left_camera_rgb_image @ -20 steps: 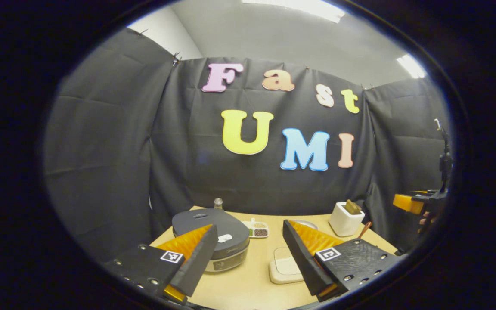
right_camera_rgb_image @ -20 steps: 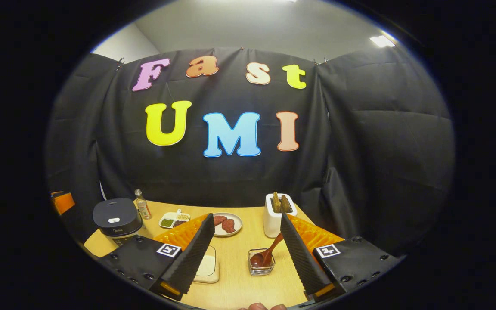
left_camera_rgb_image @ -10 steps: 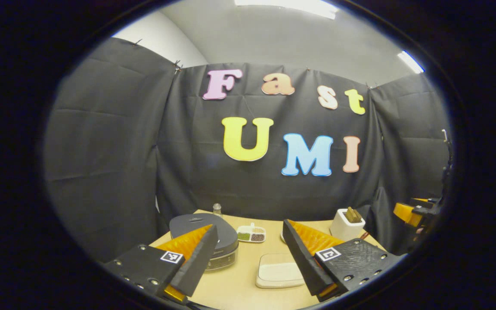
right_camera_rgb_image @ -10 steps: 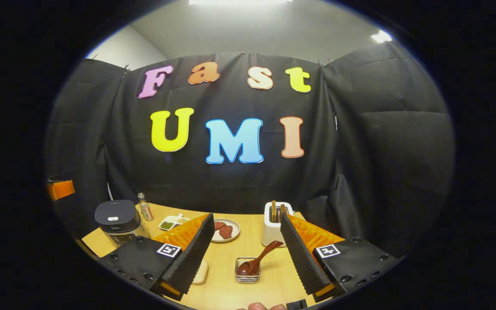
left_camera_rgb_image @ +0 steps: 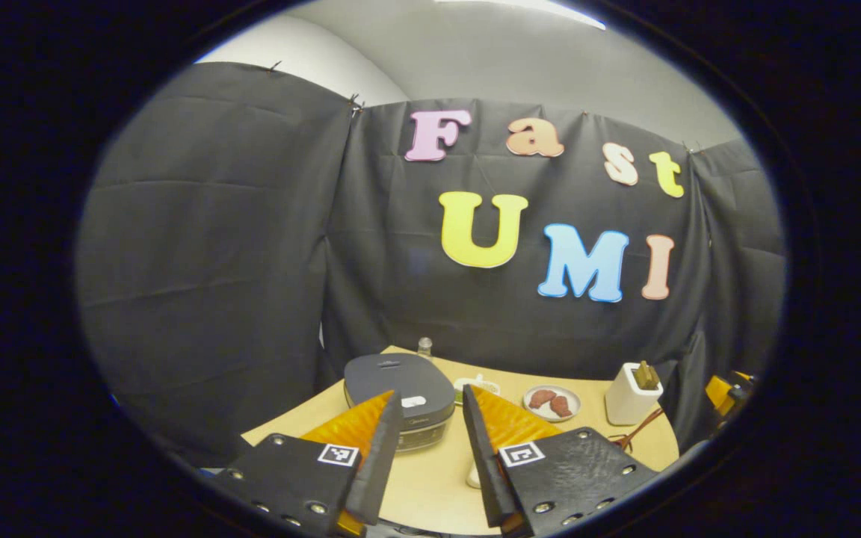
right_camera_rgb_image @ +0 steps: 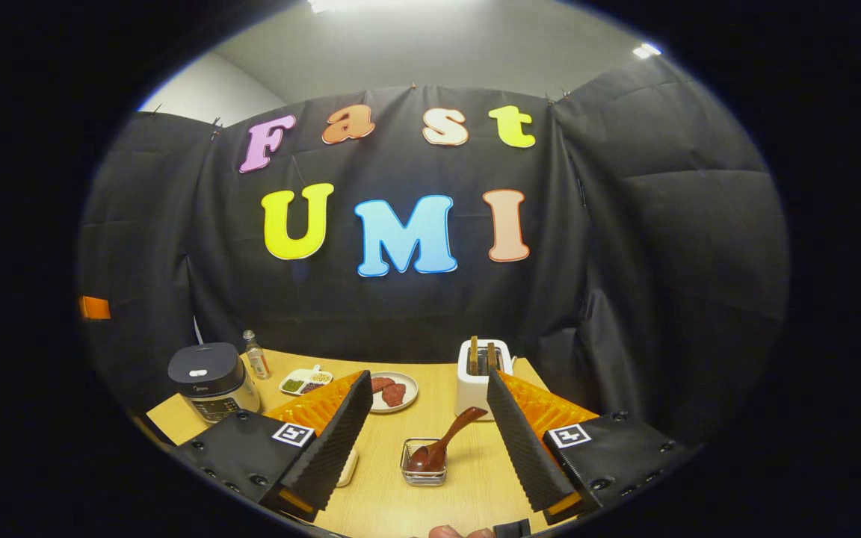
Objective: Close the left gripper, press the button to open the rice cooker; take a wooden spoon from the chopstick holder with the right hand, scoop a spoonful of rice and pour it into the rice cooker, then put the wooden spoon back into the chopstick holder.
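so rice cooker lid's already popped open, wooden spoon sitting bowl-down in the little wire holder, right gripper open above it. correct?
Not quite: the rice cooker lid is down, not popped open, as the right gripper view shows. The rest holds: the wooden spoon sits bowl-down in the little wire holder, and the right gripper is open above it, touching neither.

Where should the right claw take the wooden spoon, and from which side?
Grip the wooden spoon on its upper handle, coming from above with the fingers either side of the shaft. Its bowl sits down in the small clear holder; the handle leans up and right toward the white toaster-like box, free of everything.
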